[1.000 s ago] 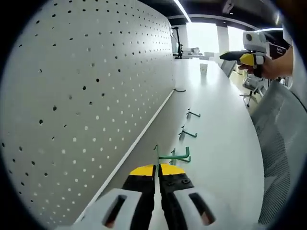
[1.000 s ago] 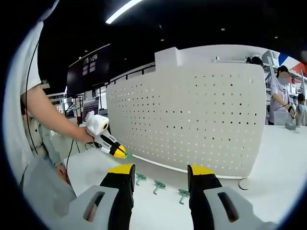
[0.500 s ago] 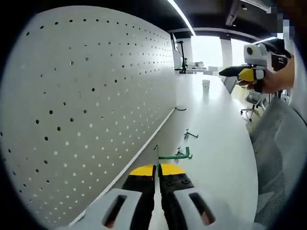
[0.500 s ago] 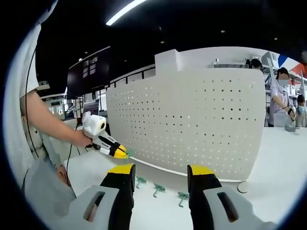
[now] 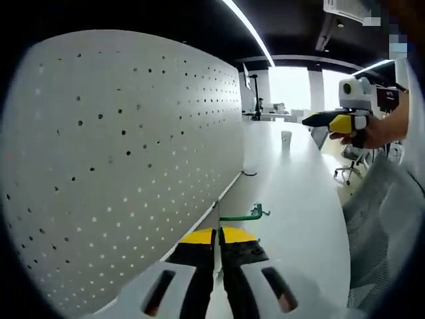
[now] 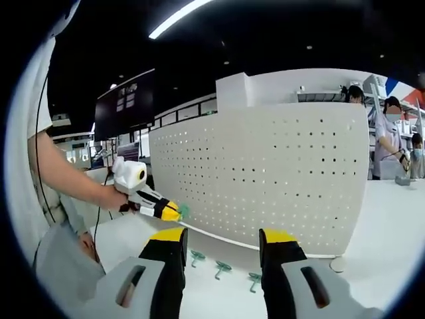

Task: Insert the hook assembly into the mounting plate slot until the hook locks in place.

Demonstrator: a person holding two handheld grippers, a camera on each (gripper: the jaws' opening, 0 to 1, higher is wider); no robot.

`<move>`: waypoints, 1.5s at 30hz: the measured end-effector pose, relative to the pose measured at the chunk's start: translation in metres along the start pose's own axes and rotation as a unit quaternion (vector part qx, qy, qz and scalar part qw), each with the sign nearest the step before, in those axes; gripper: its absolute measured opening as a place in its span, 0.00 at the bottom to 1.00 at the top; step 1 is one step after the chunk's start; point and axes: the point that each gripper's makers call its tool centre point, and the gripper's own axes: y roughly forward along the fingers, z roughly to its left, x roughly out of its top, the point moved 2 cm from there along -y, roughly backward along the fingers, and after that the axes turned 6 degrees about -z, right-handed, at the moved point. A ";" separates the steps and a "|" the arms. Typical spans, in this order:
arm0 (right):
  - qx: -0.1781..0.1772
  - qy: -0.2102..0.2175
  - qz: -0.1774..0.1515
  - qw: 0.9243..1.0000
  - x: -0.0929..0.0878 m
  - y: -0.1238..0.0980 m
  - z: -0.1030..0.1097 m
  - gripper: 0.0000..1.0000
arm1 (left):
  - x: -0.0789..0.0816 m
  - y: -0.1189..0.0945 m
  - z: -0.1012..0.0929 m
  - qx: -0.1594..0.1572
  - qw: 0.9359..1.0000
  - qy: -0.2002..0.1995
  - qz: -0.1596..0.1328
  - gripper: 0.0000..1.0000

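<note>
My left gripper [image 5: 218, 234] is shut on a green wire hook [image 5: 240, 215], held just in front of the white pegboard [image 5: 119, 153] that stands along the left of the left gripper view. In the right gripper view the same gripper [image 6: 171, 212] shows at the left with the green hook [image 6: 182, 211] at its tip, close to the pegboard's [image 6: 265, 179] lower left corner. My right gripper [image 6: 222, 242] is open, raised above the table with nothing between its jaws; it also appears at the far right as the other gripper [image 5: 330, 121].
Three more green hooks [image 6: 222, 267] lie on the white table [image 6: 392, 226] under the pegboard. A black hook [image 5: 249, 173] and a white cup [image 5: 285, 138] rest farther along the table. A mesh chair [image 5: 382, 219] stands at the right. People stand behind the board [image 6: 390, 136].
My left gripper has risen with the green hook, lifting it off the table towards the pegboard. The loose hooks on the table have dropped out of the left gripper view.
</note>
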 end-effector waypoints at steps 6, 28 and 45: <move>-0.001 0.000 -0.002 1.000 0.002 0.000 0.000 0.41 | 0.022 -0.002 -0.009 0.002 0.999 0.003 -0.039 0.02; 0.008 0.014 -0.019 1.000 0.010 0.004 0.009 0.41 | 0.077 -0.008 -0.035 0.006 0.993 -0.002 -0.120 0.02; 0.006 0.021 -0.026 0.999 0.011 0.003 0.009 0.41 | 0.108 -0.014 -0.040 0.009 0.987 -0.003 -0.163 0.02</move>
